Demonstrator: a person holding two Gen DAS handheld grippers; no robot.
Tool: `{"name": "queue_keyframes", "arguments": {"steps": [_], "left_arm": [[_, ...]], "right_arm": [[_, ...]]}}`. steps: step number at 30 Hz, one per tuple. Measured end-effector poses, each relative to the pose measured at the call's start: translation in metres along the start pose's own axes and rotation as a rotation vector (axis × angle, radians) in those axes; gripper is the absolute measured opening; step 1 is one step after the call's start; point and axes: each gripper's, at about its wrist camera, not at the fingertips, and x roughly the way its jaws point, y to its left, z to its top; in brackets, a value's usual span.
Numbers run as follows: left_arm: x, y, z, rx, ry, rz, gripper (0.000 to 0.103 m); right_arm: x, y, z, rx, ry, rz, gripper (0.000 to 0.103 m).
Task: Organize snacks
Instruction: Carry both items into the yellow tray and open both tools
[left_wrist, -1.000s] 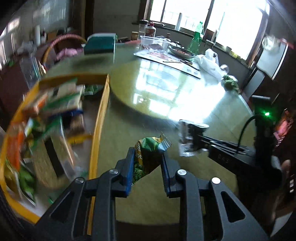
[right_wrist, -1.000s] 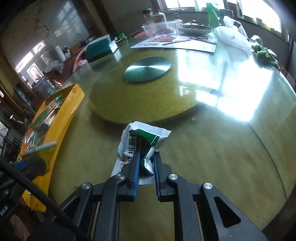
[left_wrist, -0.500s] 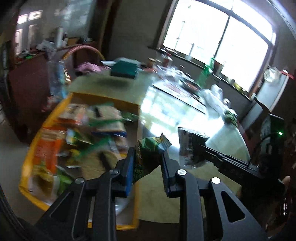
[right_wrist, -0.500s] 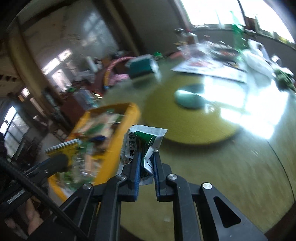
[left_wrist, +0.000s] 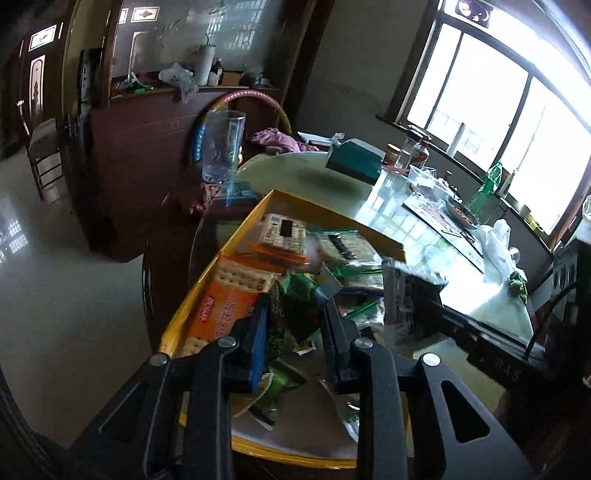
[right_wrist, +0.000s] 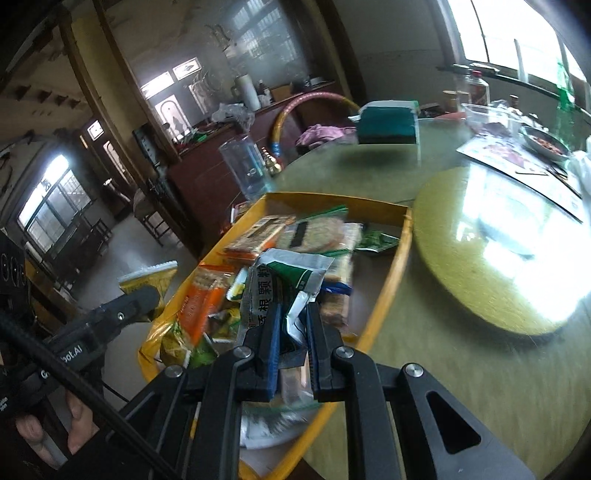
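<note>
Round green glass-topped dining table (right_wrist: 461, 369), with a raised green turntable disc (right_wrist: 491, 251) at its centre. At the table's edge sits a shallow yellow rectangular tray (right_wrist: 391, 273), already heaped with packets: an orange cracker pack (left_wrist: 229, 299), a flat clear-wrapped biscuit pack (right_wrist: 317, 232), smaller green sachets. Left gripper (left_wrist: 295, 332) is clamped on a crumpled green foil snack bag (left_wrist: 291, 310) and hangs over the near end of the tray. Right gripper (right_wrist: 291, 332) is pinched tight on a white-and-green sachet with printed characters (right_wrist: 284, 284), also over the tray pile, just beside the left one. Both packets are airborne, not yet touching the heap as far as I can tell. Risks, my read: the tray overhangs or sits very close to the table edge, so a drop near its outer wall could send a packet to the floor. The pile is uneven, so slick foil may slide off. The two tools are close together, so releasing both at once risks a finger clash or one packet snagging the other. The green bag is held by a corner and could swing on release.
</note>
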Motion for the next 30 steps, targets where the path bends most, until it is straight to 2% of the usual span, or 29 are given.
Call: {"name": "queue_keyframes", "arguments": {"steps": [16,25,30], "left_arm": [[0.035,0.015,-0.006,0.024,0.069,0.018,0.028],[0.044,0.018,-0.008,0.029,0.076,0.051,0.029],[0.043,0.013,-0.011,0.040,0.069,0.058,0.031]], "right_arm": [[0.044,0.026,0.020,-0.055,0.045,0.012,0.011],[0.057,0.028,0.017,-0.059,0.068,0.008,0.012],[0.059,0.028,0.015,-0.058,0.072,0.002,0.015]]}}
